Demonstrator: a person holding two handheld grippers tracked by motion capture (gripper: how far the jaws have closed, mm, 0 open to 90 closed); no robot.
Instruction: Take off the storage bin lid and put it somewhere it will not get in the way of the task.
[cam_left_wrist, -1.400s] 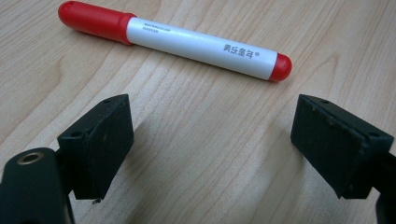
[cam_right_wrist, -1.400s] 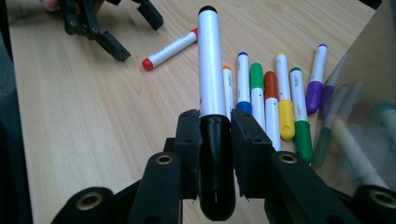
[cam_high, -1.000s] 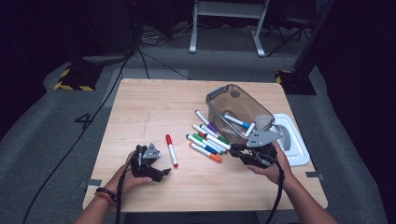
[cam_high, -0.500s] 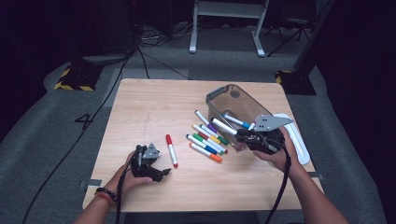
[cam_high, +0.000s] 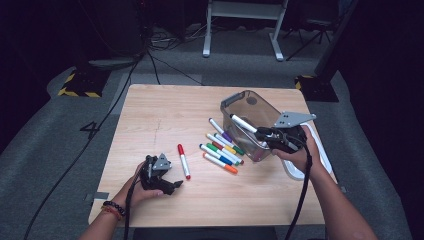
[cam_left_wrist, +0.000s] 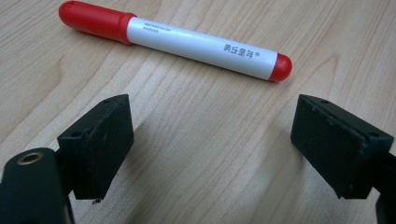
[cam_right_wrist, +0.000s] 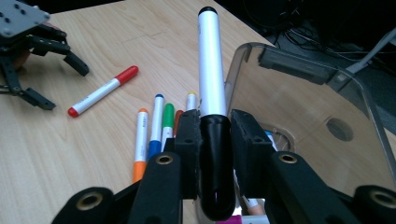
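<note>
The right tongs were clamped on a black marker over the clear bin; the left tongs stood apart, empty, near the red marker.

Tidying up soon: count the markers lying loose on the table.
7: one red marker near the left claw, six markers clustered beside the clear bin; overlaps may hide more.

Dark room, grey floor, wooden table.
</note>
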